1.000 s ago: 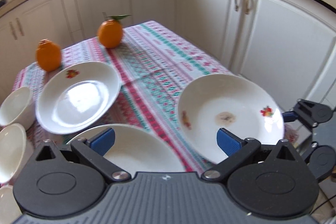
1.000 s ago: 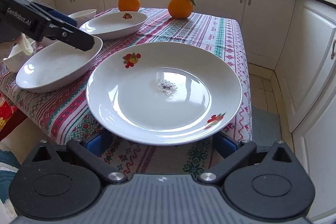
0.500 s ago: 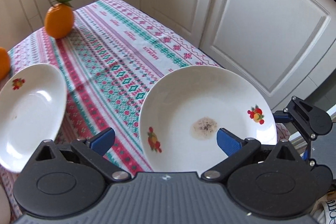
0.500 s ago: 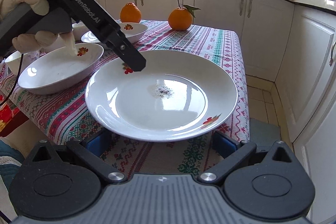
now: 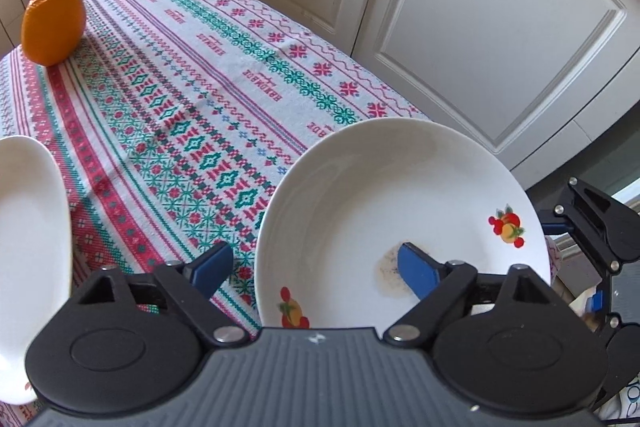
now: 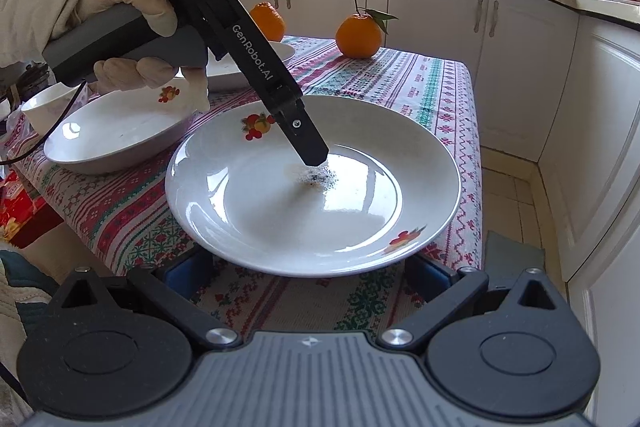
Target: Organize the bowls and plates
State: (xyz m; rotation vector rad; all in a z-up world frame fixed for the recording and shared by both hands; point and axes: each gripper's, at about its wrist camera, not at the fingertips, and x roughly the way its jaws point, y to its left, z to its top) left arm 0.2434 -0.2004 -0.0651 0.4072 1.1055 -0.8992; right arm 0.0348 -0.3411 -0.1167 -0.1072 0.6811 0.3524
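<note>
Two-handed, working at the large plate (image 6: 280, 223) sitting on the table's (image 5: 180, 79) near right corner, with its rim jutting past the near edge above the hanging cloth. Holding the left tongs (image 5: 312, 261) wide apart and straddling that rim, dipping one blue finger (image 5: 416, 269) onto the dark speckled stain at the plate's centre and hanging the other outside over the cloth. Gripping their handle in a gloved left hand (image 6: 132, 27). Holding the right tongs (image 6: 306, 273) apart too, clamping nothing, low beneath the jutting rim, tips mostly hidden. Leaving a second plate (image 6: 112, 135) just beside, toward the left edge, and a leafy orange (image 6: 358, 35) near the far edge.
</note>
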